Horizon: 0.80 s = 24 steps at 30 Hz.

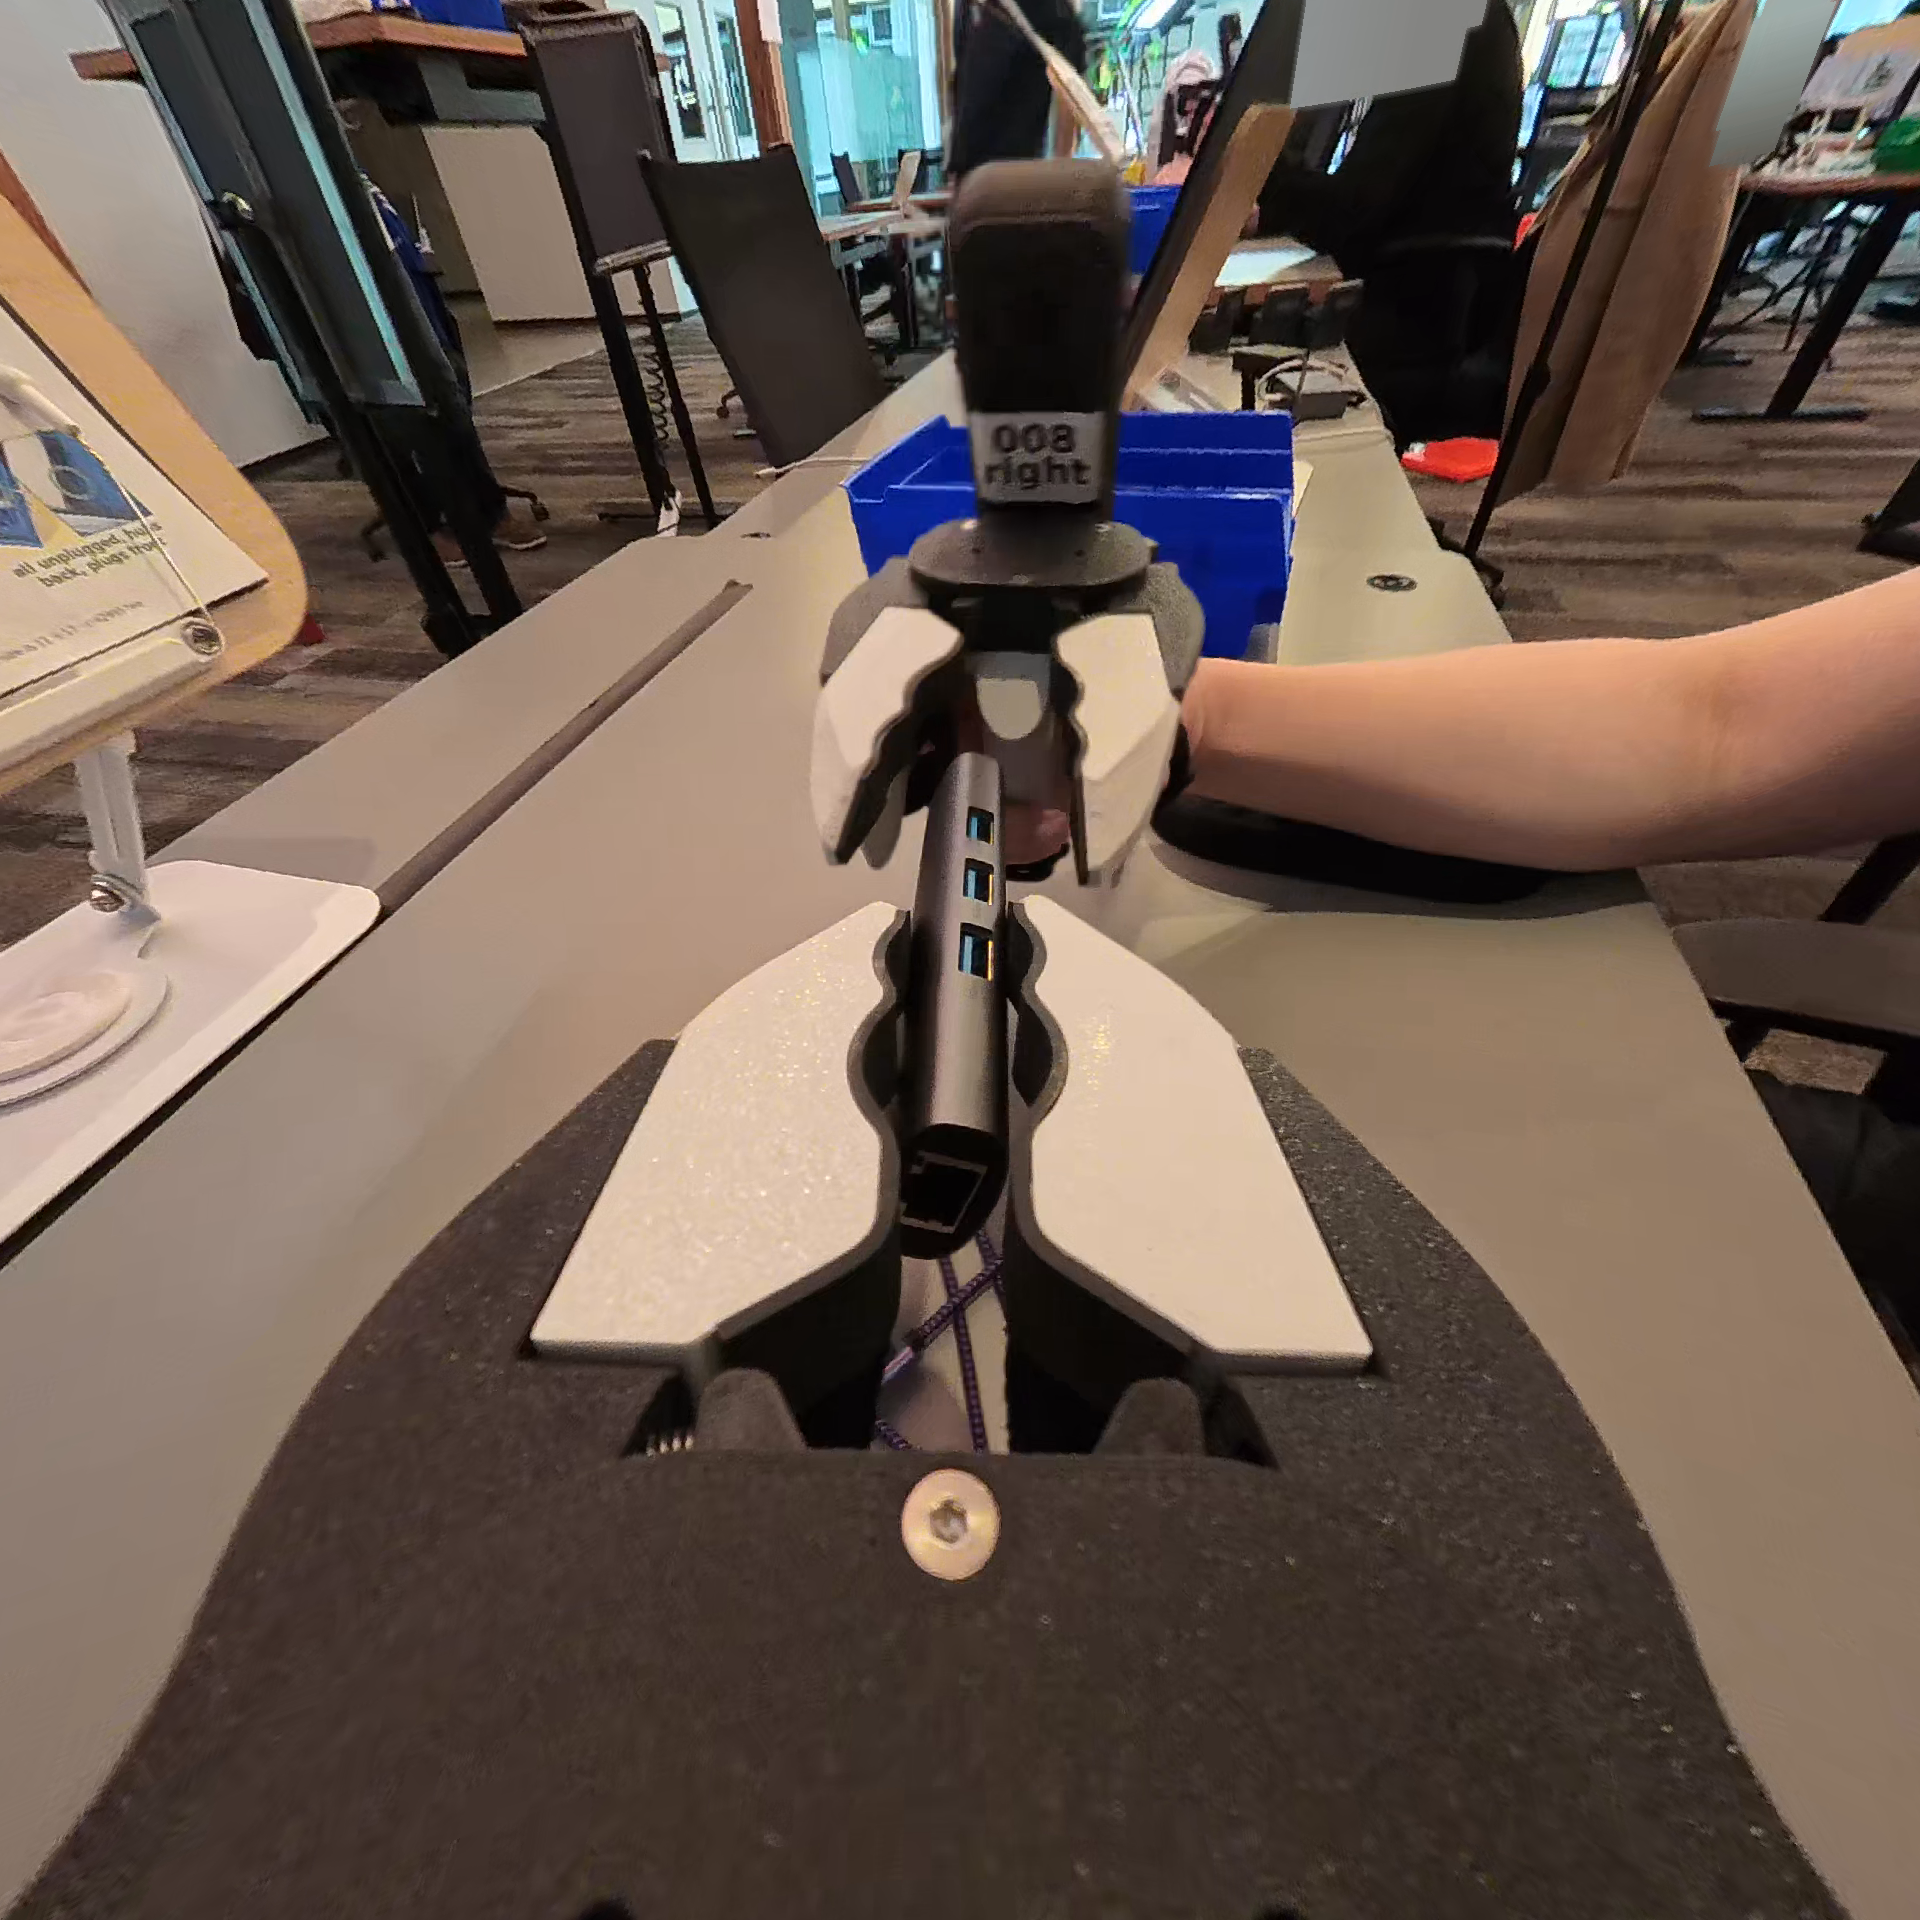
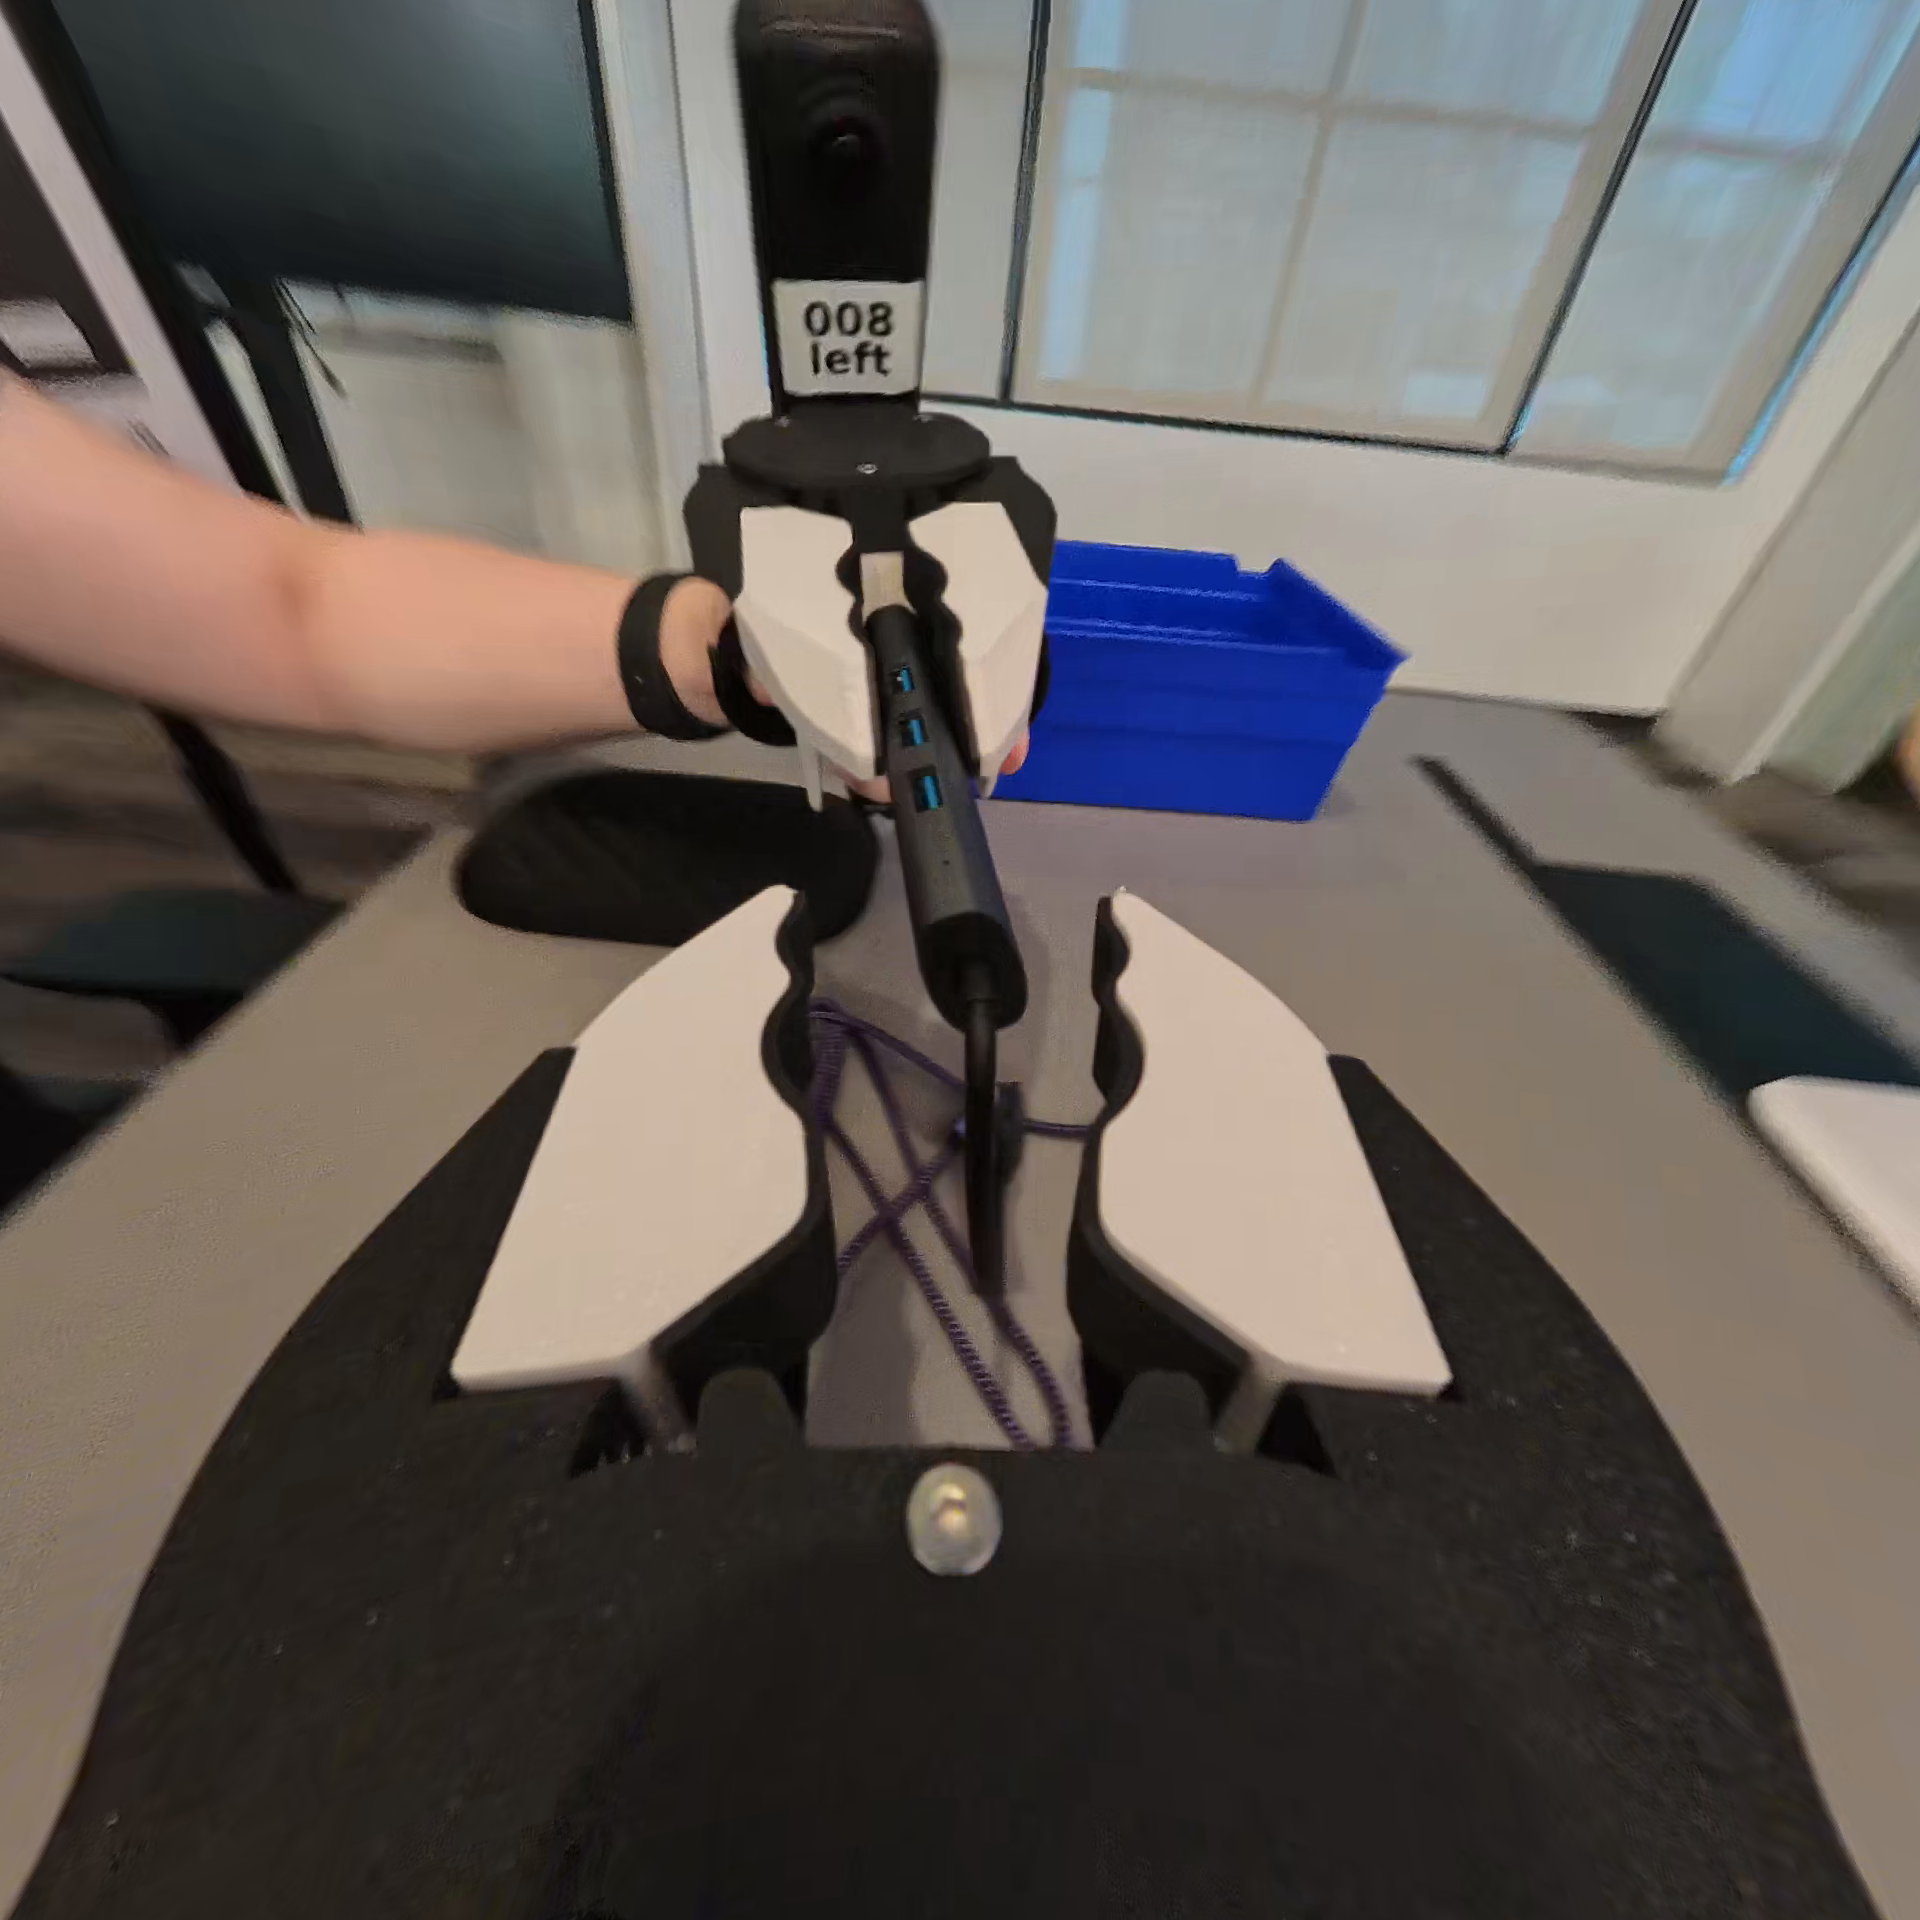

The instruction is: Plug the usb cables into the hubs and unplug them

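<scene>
The left hand-held gripper [image 1: 954, 1023] is clamping a slim dark metal USB hub [image 1: 956, 997] above the grey bench [image 1: 520, 987], while the right hand-held gripper [image 2: 951, 961] is gaping around its cabled end.

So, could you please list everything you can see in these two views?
USB hub: one, dark grey with three blue ports, held above the table between the two claws.
Hub lead: one, black, hanging from the hub's end.
Braided cable: one, purple, lying on the table.
Bins: blue, stacked, far side of the table.
Table: one, grey.
Stand: one, white base, table's left edge.
Left claw: shut on the hub.
Right claw: open, around the hub's lead end, not gripping.
Forearms: two, bare.
</scene>
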Each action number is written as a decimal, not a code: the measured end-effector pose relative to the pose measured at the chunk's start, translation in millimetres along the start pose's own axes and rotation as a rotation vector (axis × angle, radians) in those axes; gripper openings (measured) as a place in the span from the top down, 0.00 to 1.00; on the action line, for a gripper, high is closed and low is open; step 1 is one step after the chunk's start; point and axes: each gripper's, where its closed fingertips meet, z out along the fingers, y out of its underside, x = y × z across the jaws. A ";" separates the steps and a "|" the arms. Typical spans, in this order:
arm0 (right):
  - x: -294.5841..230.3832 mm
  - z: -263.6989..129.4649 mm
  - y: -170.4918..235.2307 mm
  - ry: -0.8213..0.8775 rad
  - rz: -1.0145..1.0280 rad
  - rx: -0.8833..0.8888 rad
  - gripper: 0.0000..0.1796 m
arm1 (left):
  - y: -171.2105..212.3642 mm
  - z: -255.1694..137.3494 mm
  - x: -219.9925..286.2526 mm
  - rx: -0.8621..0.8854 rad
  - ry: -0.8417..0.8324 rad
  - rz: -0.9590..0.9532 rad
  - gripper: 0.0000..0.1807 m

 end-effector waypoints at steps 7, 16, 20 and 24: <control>-8.5 7.8 -9.7 0.087 -0.230 -0.025 0.85 | -5.4 0.4 10.6 0.024 0.051 0.007 0.91; -11.8 8.1 -12.0 0.076 -0.253 -0.011 0.89 | -10.4 2.7 13.6 0.056 0.080 -0.005 0.91; -15.0 8.7 -9.6 0.054 -0.257 -0.049 0.90 | -8.3 2.3 15.2 0.057 0.100 -0.025 0.91; -11.0 8.3 -10.9 0.100 -0.299 -0.063 0.91 | -5.3 1.4 2.8 0.043 0.024 -0.044 0.84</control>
